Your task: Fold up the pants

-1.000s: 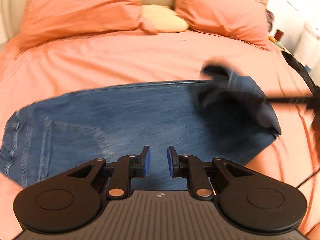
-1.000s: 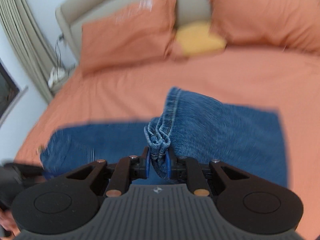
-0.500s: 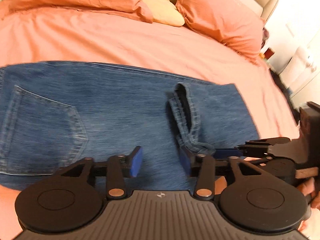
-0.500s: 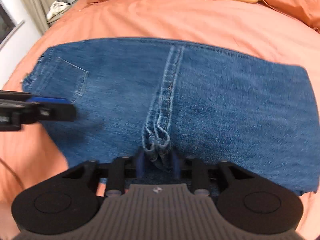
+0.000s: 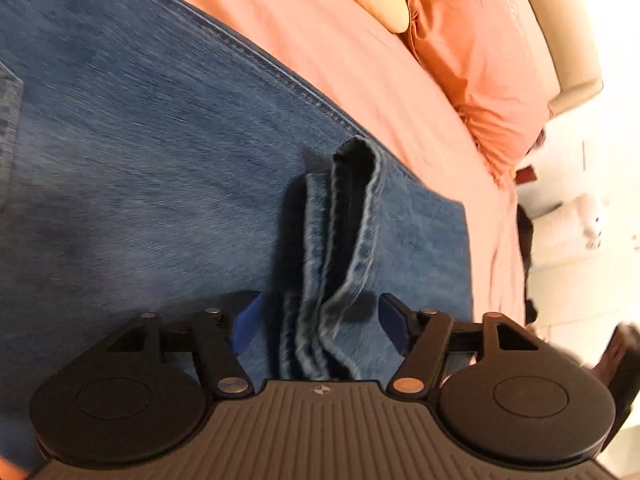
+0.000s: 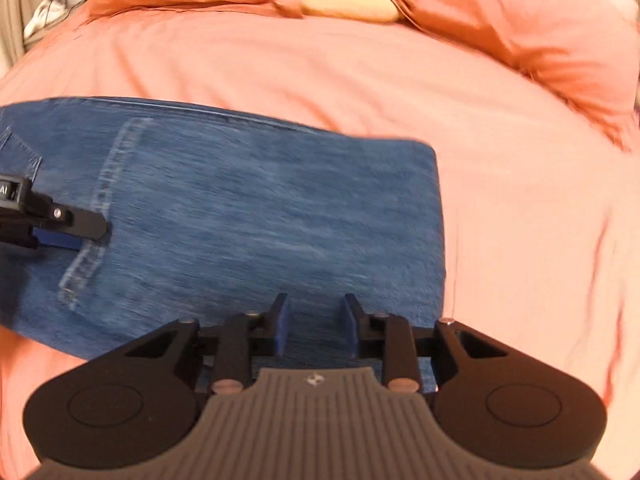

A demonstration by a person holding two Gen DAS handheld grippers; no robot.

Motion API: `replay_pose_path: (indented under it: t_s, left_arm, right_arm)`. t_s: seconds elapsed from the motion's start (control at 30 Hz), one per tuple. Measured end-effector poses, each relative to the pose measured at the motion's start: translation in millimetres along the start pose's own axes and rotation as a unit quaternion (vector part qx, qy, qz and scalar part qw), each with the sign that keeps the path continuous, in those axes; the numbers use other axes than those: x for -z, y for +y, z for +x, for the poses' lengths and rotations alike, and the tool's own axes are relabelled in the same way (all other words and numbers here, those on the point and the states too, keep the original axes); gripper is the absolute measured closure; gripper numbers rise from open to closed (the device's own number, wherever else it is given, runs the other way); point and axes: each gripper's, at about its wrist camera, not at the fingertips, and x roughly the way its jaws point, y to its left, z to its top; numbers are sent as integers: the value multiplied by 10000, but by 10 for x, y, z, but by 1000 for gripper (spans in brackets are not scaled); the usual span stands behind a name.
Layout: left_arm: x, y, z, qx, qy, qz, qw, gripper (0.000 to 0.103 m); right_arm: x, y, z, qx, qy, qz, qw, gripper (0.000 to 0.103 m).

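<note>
Two grippers hang over the jeans. Left gripper, jaws just spread wide, straddles the hem running lengthwise up-frame. Right gripper, partly closed, holds nothing.

The salmon-orange bedsheet lies bare and unobstructed to the right of the folded blue denim pants and beyond them, up to the orange pillows and the pale yellow cushion between them at the headboard. On the denim the bunched hem cuffs stand up in a ridge between the spread jaws of the black left gripper — the only raised obstacle. The black right gripper hovers over flat denim, nothing between its jaws.
</note>
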Motion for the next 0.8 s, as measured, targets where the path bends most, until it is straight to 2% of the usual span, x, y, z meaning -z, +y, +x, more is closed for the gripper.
replay_pose_path:
  t_s: [0.03, 0.1, 0.13, 0.17, 0.23, 0.27, 0.3, 0.33, 0.37, 0.4, 0.43, 0.47, 0.5, 0.53, 0.57, 0.6, 0.67, 0.7, 0.73, 0.8]
  left_arm:
    - [-16, -7, 44, 50, -22, -22, 10000, 25]
    - [-55, -69, 114, 99, 11, 22, 9999, 36]
    - [-82, -125, 122, -15, 7, 141, 9999, 62]
    - [-96, -221, 117, -145, -13, 375, 9992, 83]
    - [-64, -532, 2, -318, -329, 1132, 9925, 83]
    - [1, -739, -86, -444, -549, 1715, 9826, 84]
    - [99, -953, -165, -558, -780, 2372, 9667, 84]
    - [235, -1164, -223, -710, -995, 3091, 9431, 84]
    - [397, -1352, -242, -915, -1187, 3831, 9114, 84]
    - [558, -1492, -215, -1164, -1349, 4478, 8762, 84]
    - [685, -1571, -160, -1406, -1462, 4953, 8447, 84]
    - [756, -1580, -89, -1600, -1471, 5211, 8253, 84]
    - [758, -1539, -3, -1764, -1364, 5267, 8203, 84]
    - [688, -1455, 98, -1937, -1165, 5106, 8296, 84]
    - [562, -1348, 196, -2103, -933, 4764, 8486, 84]
    - [416, -1202, 253, -2126, -708, 4341, 8725, 84]
    - [175, -953, 261, -1814, -463, 3543, 9162, 78]
    - [71, -871, 243, -1671, -397, 3168, 9328, 75]
    - [-7, -758, 168, -1489, -349, 2800, 9478, 68]
    - [-187, -597, 102, -1016, -355, 2061, 9726, 60]
  right_arm:
    - [31, -53, 35, -82, 5, 57, 9999, 77]
    - [105, -98, 88, -224, 2, 84, 9997, 77]
    - [119, -116, 117, -257, 9, 58, 9997, 77]
    - [145, -122, 139, -287, -1, 24, 9996, 77]
    - [168, -135, 175, -357, -65, 0, 9993, 77]
    - [183, -148, 179, -401, -104, 8, 9991, 77]
    - [203, -167, 178, -454, -138, 28, 9989, 77]
    - [222, -190, 174, -516, -172, 66, 9985, 77]
    - [231, -213, 167, -581, -208, 123, 9980, 77]
    - [237, -232, 158, -624, -240, 178, 9976, 77]
    - [232, -253, 149, -640, -256, 221, 9974, 77]
    - [235, -263, 148, -658, -263, 256, 9972, 77]
    - [244, -269, 149, -677, -259, 277, 9970, 76]
    - [251, -270, 152, -697, -257, 296, 9968, 74]
    - [254, -271, 154, -715, -265, 305, 9966, 73]
    - [259, -270, 154, -723, -281, 310, 9965, 72]
    - [255, -279, 164, -751, -297, 344, 9961, 72]
    - [251, -279, 172, -753, -276, 365, 9961, 72]
    - [250, -271, 168, -742, -241, 365, 9963, 71]
    - [250, -253, 179, -714, -211, 321, 9967, 71]
